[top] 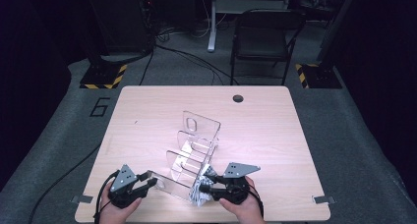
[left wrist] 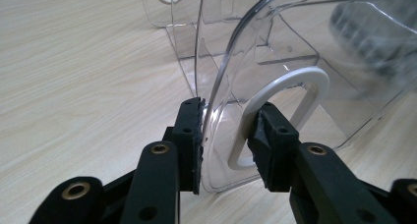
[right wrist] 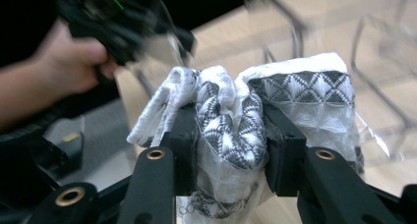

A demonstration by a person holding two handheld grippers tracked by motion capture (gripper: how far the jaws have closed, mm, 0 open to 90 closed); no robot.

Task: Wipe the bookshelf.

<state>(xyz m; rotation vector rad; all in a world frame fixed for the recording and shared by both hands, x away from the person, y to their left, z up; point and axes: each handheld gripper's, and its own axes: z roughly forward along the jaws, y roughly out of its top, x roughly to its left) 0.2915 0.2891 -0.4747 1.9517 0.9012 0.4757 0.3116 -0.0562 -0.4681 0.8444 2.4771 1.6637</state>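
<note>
Right gripper [right wrist: 231,145] clamps the patterned cloth [right wrist: 236,130] at the near edge; left gripper [left wrist: 223,145] grips the clear rack [left wrist: 275,52]. Insertion remains.

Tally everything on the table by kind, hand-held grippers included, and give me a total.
Clear acrylic divider rack: 1
Black-and-white patterned cloth: 1
Hand-held grippers: 2, the left hand-held gripper with its jaws either side of the rack's end panel, the right hand-held gripper shut on the cloth
Total: 4

Far dividers of the clear rack [right wrist: 344,32] and the left gripper [right wrist: 123,22] in the right gripper view, smeared by blur.
</note>
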